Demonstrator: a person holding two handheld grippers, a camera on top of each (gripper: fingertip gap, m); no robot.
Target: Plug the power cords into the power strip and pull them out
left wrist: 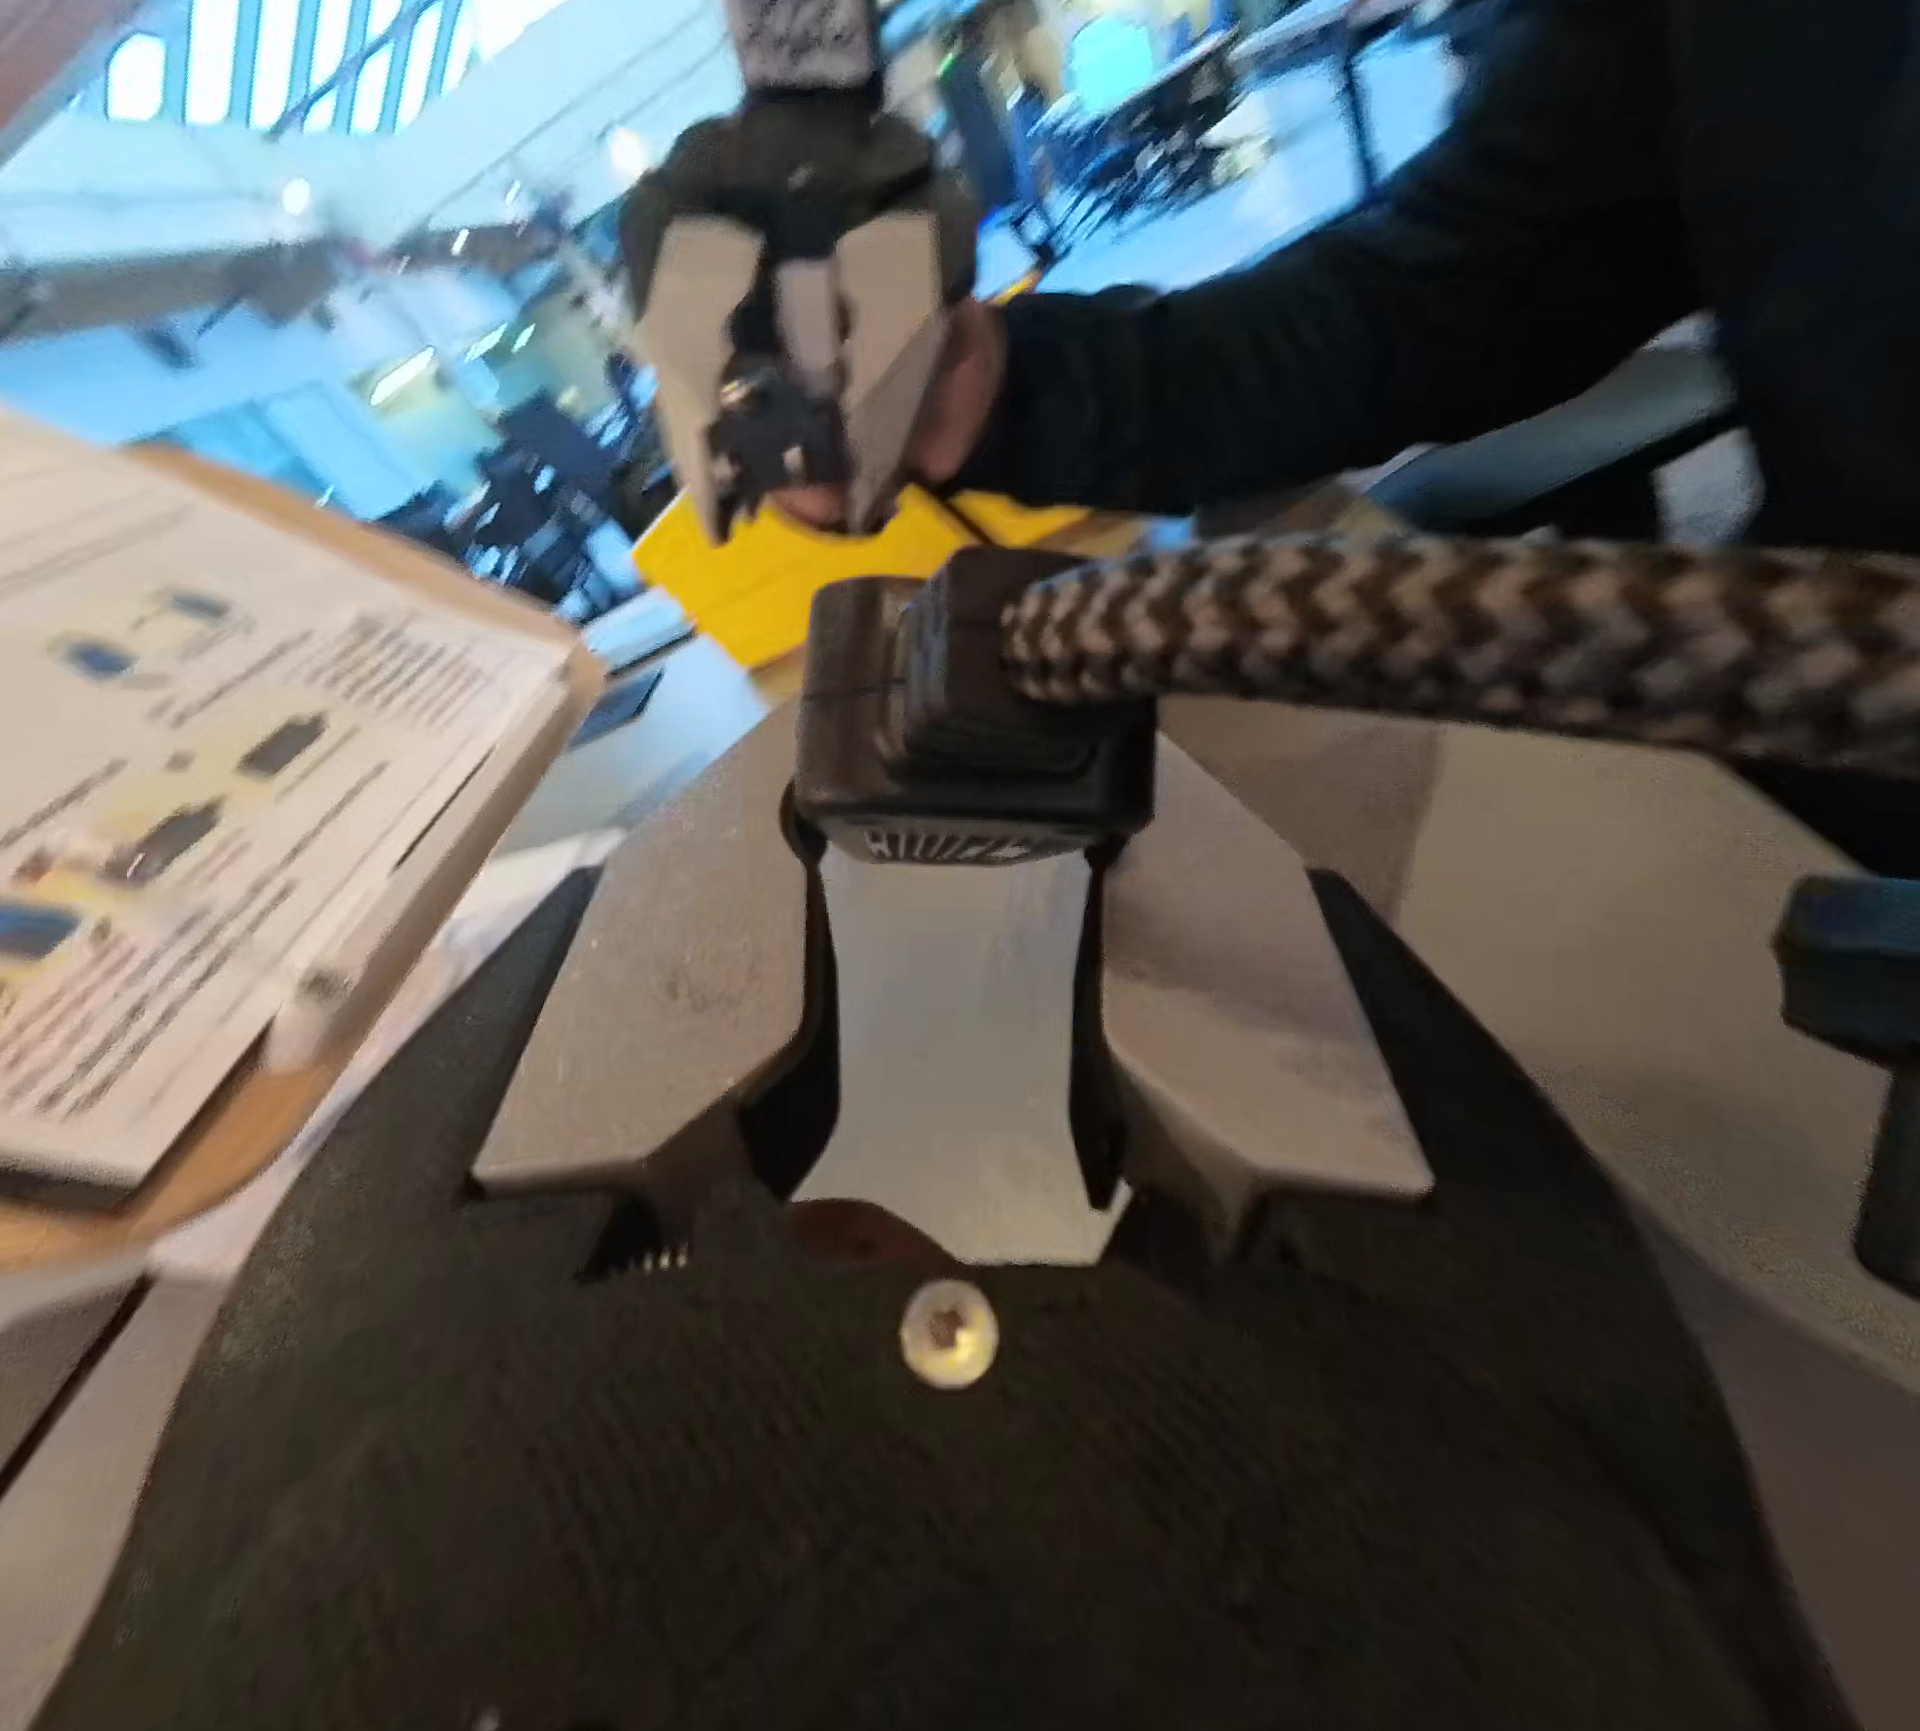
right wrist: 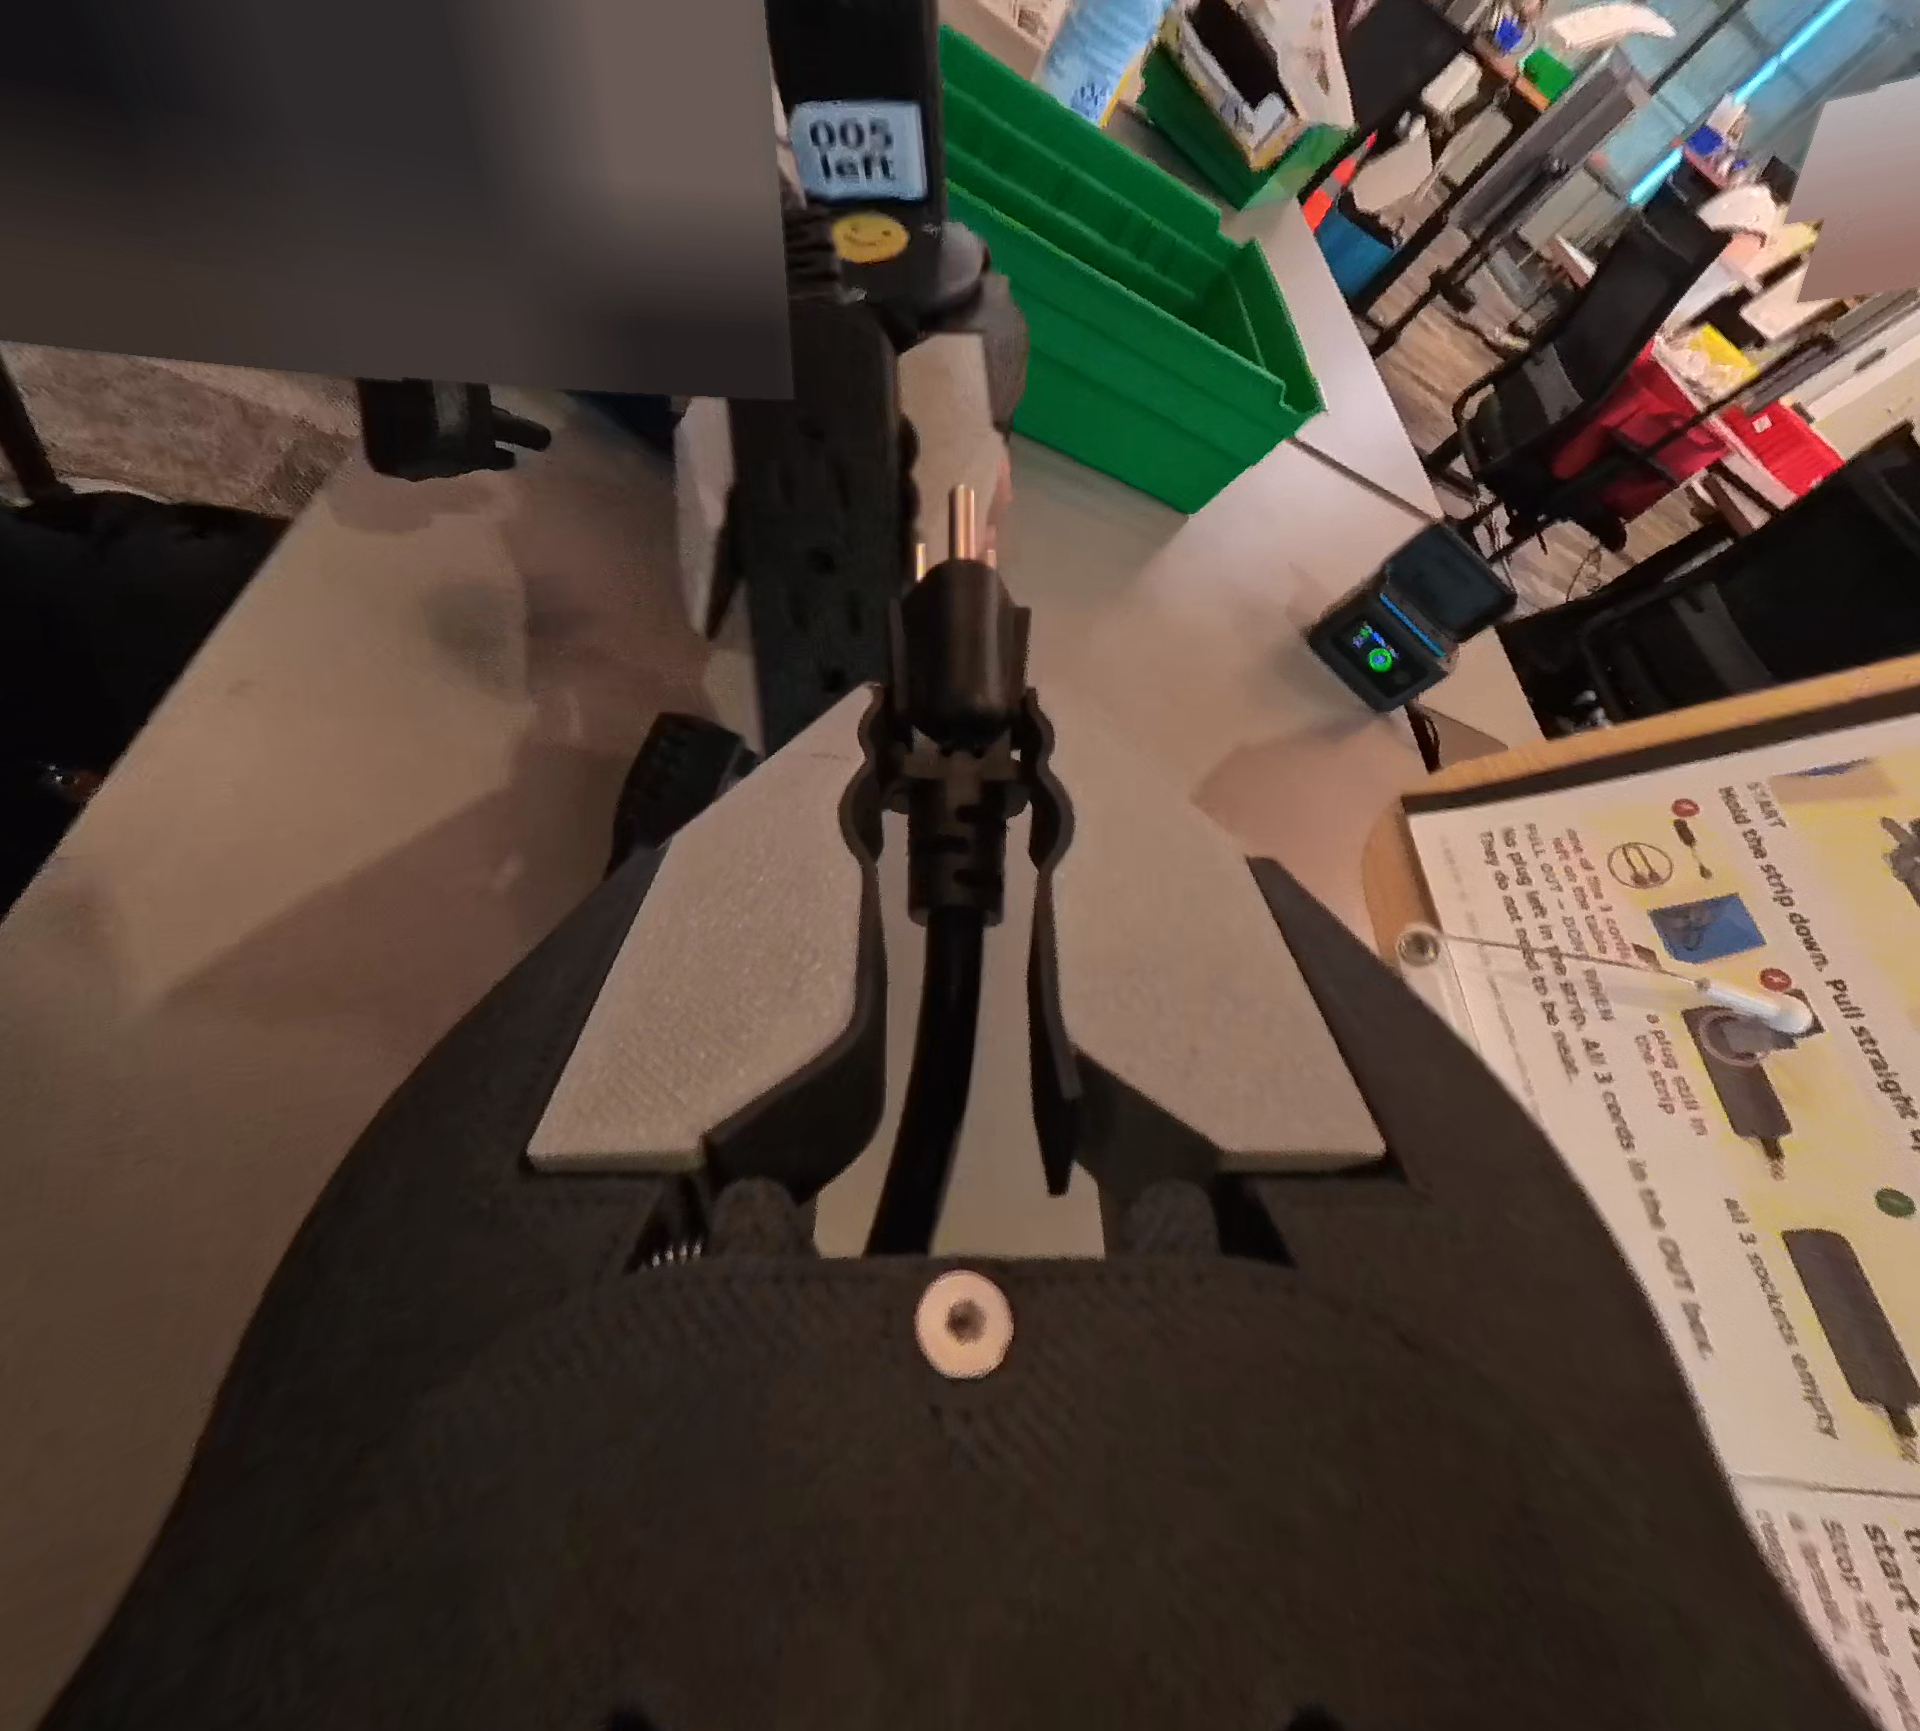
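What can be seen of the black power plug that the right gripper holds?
The black power plug has a rounded, moulded body that looks like plastic or rubber, with metal prongs at its front: one long round pin and two shorter ones beside it. A ribbed strain relief leads back into a smooth black cord running between the fingers. The right gripper clamps the plug's rear from both sides. It points forward, raised over the grey table, beside the black power strip, not inserted.

Both grippers' fingers [right wrist: 790, 850] clamped, loaded
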